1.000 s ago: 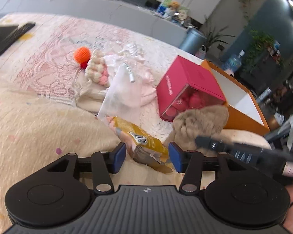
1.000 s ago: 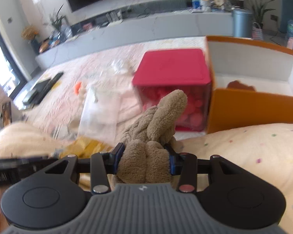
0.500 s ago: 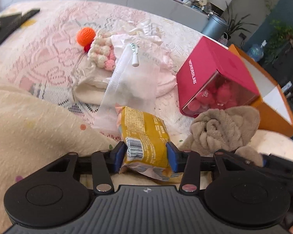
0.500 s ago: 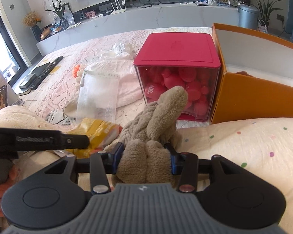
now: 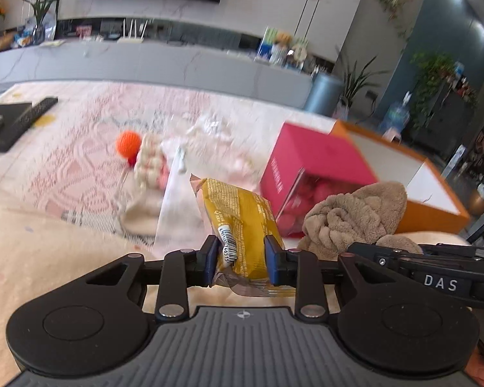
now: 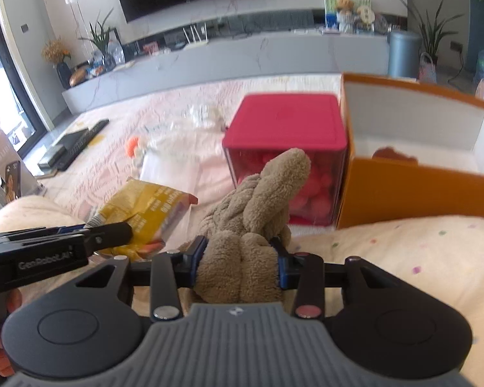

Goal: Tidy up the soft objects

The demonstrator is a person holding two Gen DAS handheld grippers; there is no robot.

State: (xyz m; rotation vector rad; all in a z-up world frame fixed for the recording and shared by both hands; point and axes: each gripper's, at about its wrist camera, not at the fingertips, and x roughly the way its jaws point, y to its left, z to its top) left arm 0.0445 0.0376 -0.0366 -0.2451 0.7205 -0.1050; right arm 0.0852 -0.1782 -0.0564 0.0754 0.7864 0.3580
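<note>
My left gripper (image 5: 242, 259) is shut on a yellow snack packet (image 5: 240, 222) and holds it lifted above the bed; the packet also shows in the right wrist view (image 6: 148, 208). My right gripper (image 6: 240, 266) is shut on a brown fuzzy cloth (image 6: 258, 213), which stands up between its fingers; the cloth also shows in the left wrist view (image 5: 355, 216). An open orange box (image 6: 413, 190) with a white inside stands at the right, with a dark item in it. It shows in the left wrist view (image 5: 435, 206) too.
A red-lidded clear box (image 6: 287, 129) of pink items lies beside the orange box. A pile of pale cloths and a clear bag (image 5: 177, 200), an orange ball (image 5: 128, 142) and a knitted piece lie on the pink bedspread. Dark flat items (image 5: 13, 122) lie far left.
My left gripper closed on the yellow packet and lifted it off the bed. My right gripper kept its hold on the brown cloth and rose a little.
</note>
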